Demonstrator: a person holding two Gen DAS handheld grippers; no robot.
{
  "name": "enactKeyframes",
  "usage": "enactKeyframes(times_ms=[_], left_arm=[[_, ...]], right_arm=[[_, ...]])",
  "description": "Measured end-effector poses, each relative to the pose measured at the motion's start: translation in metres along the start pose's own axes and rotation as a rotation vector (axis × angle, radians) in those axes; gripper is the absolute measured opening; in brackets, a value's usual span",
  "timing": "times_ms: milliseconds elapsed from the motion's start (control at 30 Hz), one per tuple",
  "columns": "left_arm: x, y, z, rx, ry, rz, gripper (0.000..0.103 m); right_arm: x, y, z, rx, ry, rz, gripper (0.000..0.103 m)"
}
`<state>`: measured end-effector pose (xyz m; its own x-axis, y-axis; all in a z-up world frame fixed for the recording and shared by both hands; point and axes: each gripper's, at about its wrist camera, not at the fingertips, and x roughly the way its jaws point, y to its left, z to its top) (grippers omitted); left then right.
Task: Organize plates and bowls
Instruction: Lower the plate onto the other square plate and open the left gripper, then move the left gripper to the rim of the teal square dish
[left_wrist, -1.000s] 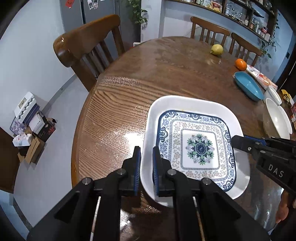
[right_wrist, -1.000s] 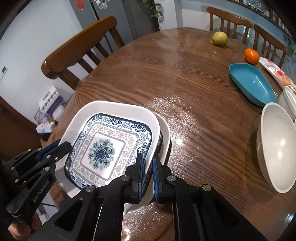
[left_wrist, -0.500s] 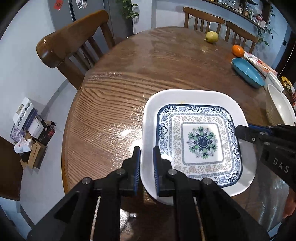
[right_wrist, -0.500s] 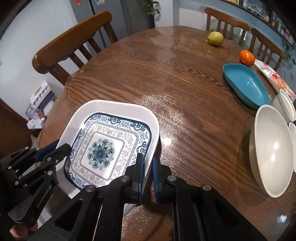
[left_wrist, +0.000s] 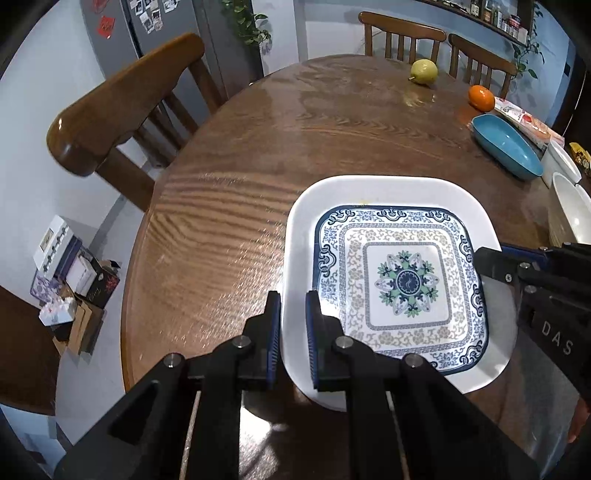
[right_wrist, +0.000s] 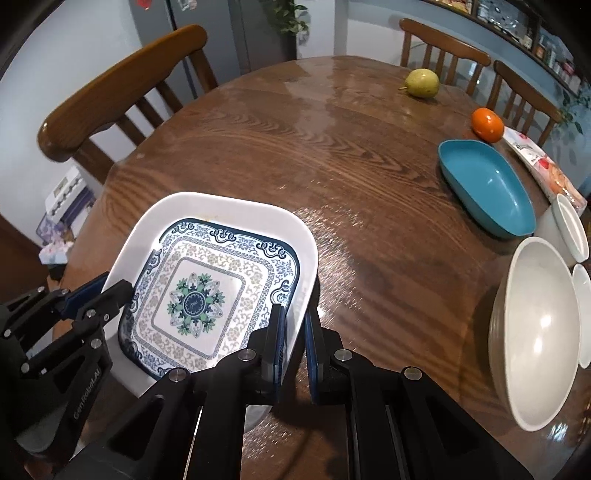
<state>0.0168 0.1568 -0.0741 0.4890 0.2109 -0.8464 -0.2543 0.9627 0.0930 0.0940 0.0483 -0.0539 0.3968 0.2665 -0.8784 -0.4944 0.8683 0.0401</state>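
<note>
A white square plate (left_wrist: 303, 229) carries a blue patterned square plate (left_wrist: 402, 280) inside it. My left gripper (left_wrist: 293, 314) is shut on the white plate's left rim. My right gripper (right_wrist: 294, 328) is shut on its right rim; the white plate (right_wrist: 221, 206) and the patterned plate (right_wrist: 199, 295) show in the right wrist view too. Both plates are held above the wooden table (right_wrist: 332, 155). A large white bowl (right_wrist: 535, 332), a small white bowl (right_wrist: 570, 229) and a blue oval dish (right_wrist: 487, 184) sit at the right.
A pear (right_wrist: 423, 83), an orange (right_wrist: 487, 123) and a snack packet (right_wrist: 543, 166) lie at the far right of the table. Wooden chairs (right_wrist: 110, 92) stand around it. Boxes (left_wrist: 62, 266) sit on the floor at the left.
Both grippers have lifted the stacked plates off the table and carried them higher; a round white plate seen under them a second ago is out of view.
</note>
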Motion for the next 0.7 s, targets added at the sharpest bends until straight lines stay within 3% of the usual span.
enactKeyframes(times_ms=[100, 300, 467, 533, 600, 700], left_arm=[[0.001, -0.001, 0.002, -0.006, 0.003, 0.002, 0.011], [-0.004, 0.001, 0.002, -0.015, -0.007, -0.011, 0.020], [-0.021, -0.002, 0.005, -0.019, -0.053, -0.016, 0.060], [-0.029, -0.003, 0.006, -0.024, -0.069, -0.019, 0.069], [-0.038, -0.005, 0.007, -0.026, -0.086, -0.027, 0.077], [-0.050, -0.007, 0.008, -0.025, -0.105, -0.032, 0.082]], right_arm=[[0.000, -0.003, 0.001, 0.015, -0.004, 0.001, 0.011], [-0.006, -0.005, -0.004, 0.027, -0.028, 0.031, 0.011], [-0.022, -0.004, -0.006, 0.015, -0.078, 0.042, 0.012], [-0.031, -0.005, -0.007, 0.015, -0.093, 0.050, 0.017], [-0.038, -0.006, -0.009, 0.016, -0.106, 0.061, 0.036], [-0.053, -0.011, -0.016, 0.025, -0.143, 0.072, 0.052]])
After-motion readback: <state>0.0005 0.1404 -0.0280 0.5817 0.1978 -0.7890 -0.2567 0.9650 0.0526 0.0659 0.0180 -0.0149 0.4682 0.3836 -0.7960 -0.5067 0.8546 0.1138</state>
